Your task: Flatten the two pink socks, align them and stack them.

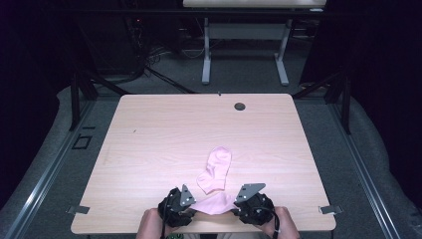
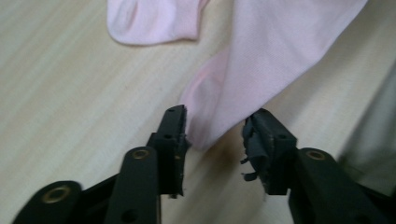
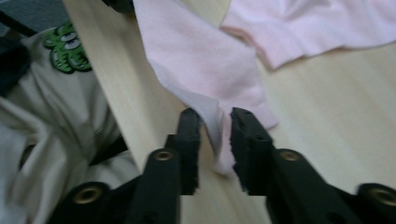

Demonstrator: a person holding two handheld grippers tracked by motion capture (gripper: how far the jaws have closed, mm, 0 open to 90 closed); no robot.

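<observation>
Pink sock stretched between two claws at the tabletop's near edge — grip looks loose.

High view: pink sock [image 1: 215, 203] hangs at bottom centre between the left claw [image 1: 191, 205] and right claw [image 1: 235, 205], a second sock [image 1: 215, 170] lying flat just above it on the tabletop [image 1: 164, 134]. Left gripper view: the jaws stand spread, the sock's corner [image 2: 219, 93] brushing one pad at most — it could drop free there. Right gripper view: the sock's edge [image 3: 219, 126] sits between jaws set close together, though I cannot tell whether they pinch it; a tug might pull it out and over the edge. No readable writing; a green cartoon patch [image 3: 67, 50] shows upper left on a person's clothing.
</observation>
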